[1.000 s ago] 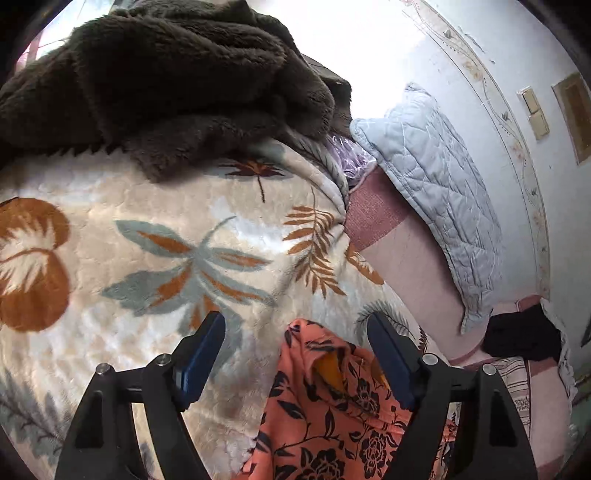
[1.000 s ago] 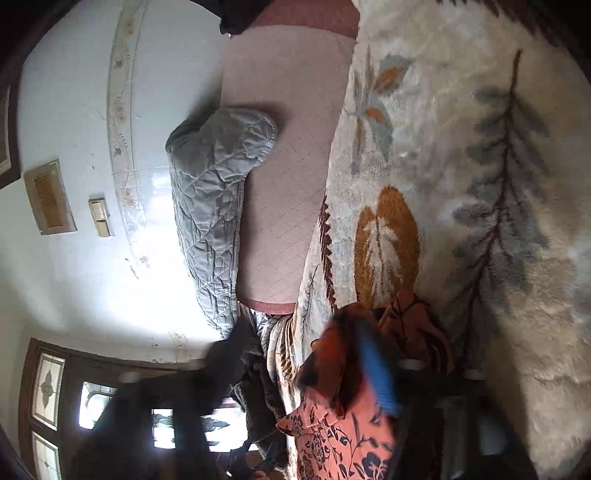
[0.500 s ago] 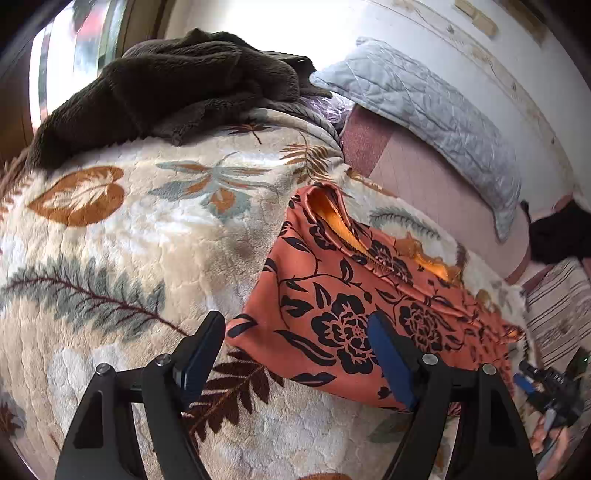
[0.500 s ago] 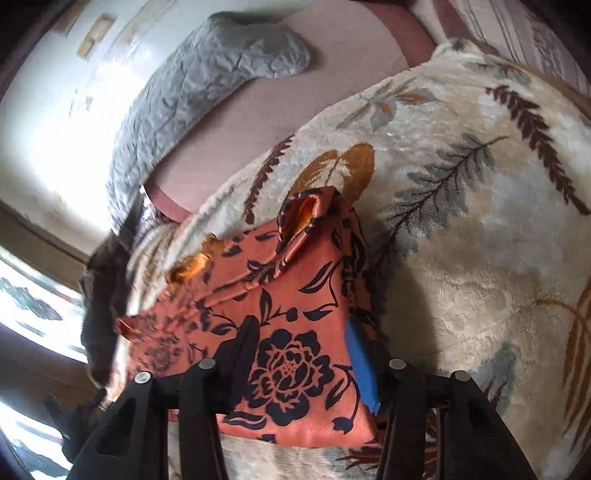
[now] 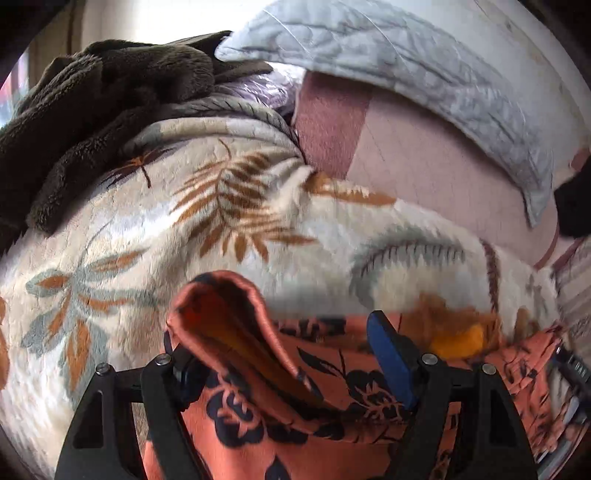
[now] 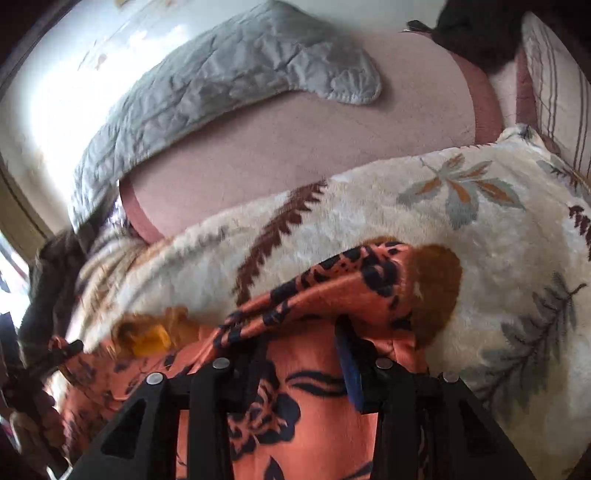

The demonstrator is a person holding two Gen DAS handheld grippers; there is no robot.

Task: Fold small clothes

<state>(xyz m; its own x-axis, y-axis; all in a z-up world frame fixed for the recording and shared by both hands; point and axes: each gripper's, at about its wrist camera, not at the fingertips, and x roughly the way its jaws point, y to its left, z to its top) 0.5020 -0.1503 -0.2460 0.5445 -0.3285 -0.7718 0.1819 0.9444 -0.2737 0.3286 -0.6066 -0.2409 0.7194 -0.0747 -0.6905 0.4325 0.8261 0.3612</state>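
Observation:
An orange garment with black flowers lies on a cream leaf-print blanket. My left gripper stands open over the garment's near corner. A raised fold of the cloth covers its left finger, and the blue pad of the other finger shows. In the right wrist view the garment is bunched into a ridge across my right gripper. Its jaws are closing with the cloth between them, and the cloth's edge is lifted off the blanket.
A grey quilted pillow lies along the white wall on a pink sheet. A brown fleece is heaped at the far left of the blanket. A black cloth sits near the striped bedding at the far right.
Both grippers moved in over the orange garment. The right gripper's jaws narrowed from wide apart onto the cloth and its edge has risen. The left gripper's opening is unchanged.

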